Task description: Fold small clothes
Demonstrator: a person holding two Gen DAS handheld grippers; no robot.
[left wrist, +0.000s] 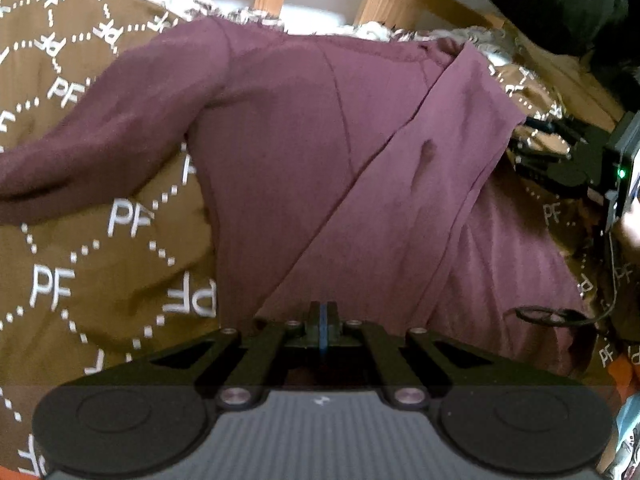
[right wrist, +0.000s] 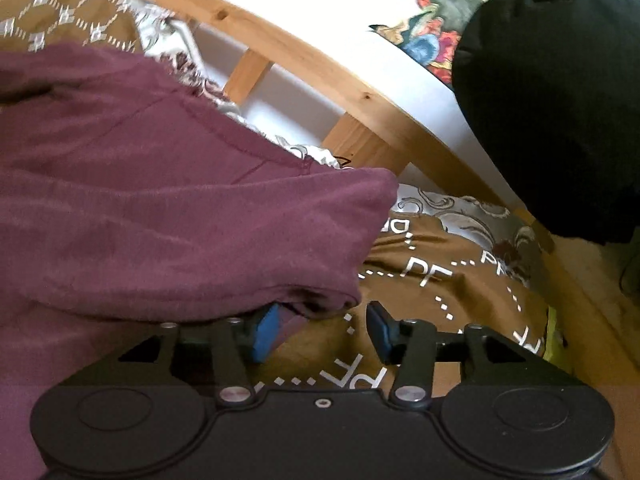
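A maroon long-sleeved top (left wrist: pixel 312 168) lies spread on a brown blanket with white "PF" lettering (left wrist: pixel 80 272). Its left sleeve stretches out to the left; its right sleeve is folded diagonally across the body. My left gripper (left wrist: pixel 322 326) is shut, pads together, at the top's near hem; whether it pinches cloth I cannot tell. My right gripper (right wrist: pixel 322 330) is open, at the edge of the maroon top (right wrist: pixel 168 224); its left blue pad (right wrist: pixel 266 330) sits under the cloth edge. The right gripper also shows in the left wrist view (left wrist: pixel 560 152), at the garment's right side.
A wooden bed frame (right wrist: pixel 320 76) with slats runs behind the blanket. A black garment (right wrist: pixel 560 100) hangs at the right. A patterned white sheet (right wrist: pixel 460 208) shows beside the frame. A cable loop (left wrist: pixel 548 316) lies at the right.
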